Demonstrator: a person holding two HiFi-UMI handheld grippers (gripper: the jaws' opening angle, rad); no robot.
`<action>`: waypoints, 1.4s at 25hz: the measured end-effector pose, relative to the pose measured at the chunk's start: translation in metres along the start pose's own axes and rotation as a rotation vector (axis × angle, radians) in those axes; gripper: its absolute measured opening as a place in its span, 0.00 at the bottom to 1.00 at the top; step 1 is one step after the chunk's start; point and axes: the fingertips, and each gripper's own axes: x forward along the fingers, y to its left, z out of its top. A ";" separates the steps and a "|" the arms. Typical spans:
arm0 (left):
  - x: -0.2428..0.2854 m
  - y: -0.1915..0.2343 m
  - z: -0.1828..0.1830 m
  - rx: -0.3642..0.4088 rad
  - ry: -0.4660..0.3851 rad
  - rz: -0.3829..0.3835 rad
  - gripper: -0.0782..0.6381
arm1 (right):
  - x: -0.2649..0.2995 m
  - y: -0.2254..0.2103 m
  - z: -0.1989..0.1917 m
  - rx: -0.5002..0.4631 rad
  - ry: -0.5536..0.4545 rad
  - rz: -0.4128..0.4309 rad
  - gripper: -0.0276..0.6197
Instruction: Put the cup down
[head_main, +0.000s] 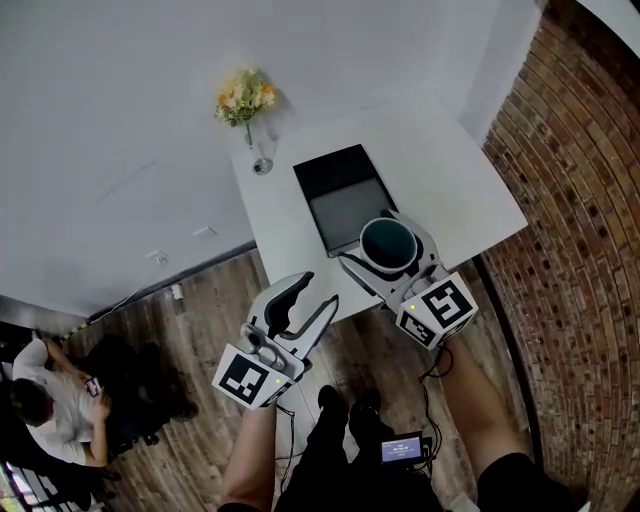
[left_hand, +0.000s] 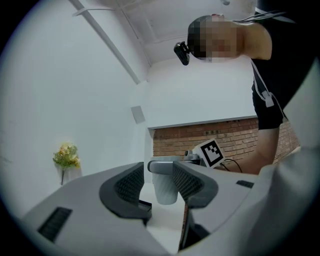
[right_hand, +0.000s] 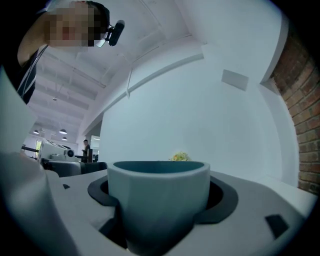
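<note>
As the right claw (head_main: 392, 256), spread wide, grips the cup (head_main: 388, 243) over the desk (head_main: 460, 180), lowering it likely comes next; the left claw (head_main: 318, 290) gapes empty.

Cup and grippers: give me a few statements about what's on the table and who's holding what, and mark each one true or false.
1. The right gripper is clamped on the cup. True.
2. The left gripper also grips the cup. False: its jaws stand apart with nothing held; the cup only shows beyond them in the left gripper view.
3. The cup is upside down. False: its opening faces up.
4. The dark tray lies on the white table. True.
5. The flowers stand on the dark tray. False: they stand on the bare table at its far left corner, apart from the tray.
</note>
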 end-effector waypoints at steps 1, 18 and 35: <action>0.001 0.007 -0.003 0.000 0.001 0.008 0.35 | 0.009 -0.006 -0.005 0.009 0.000 -0.003 0.68; 0.013 0.115 -0.056 0.016 0.025 0.099 0.36 | 0.130 -0.069 -0.073 -0.009 0.004 -0.037 0.68; 0.038 0.156 -0.085 0.026 0.025 0.084 0.37 | 0.208 -0.116 -0.104 -0.060 -0.029 -0.105 0.68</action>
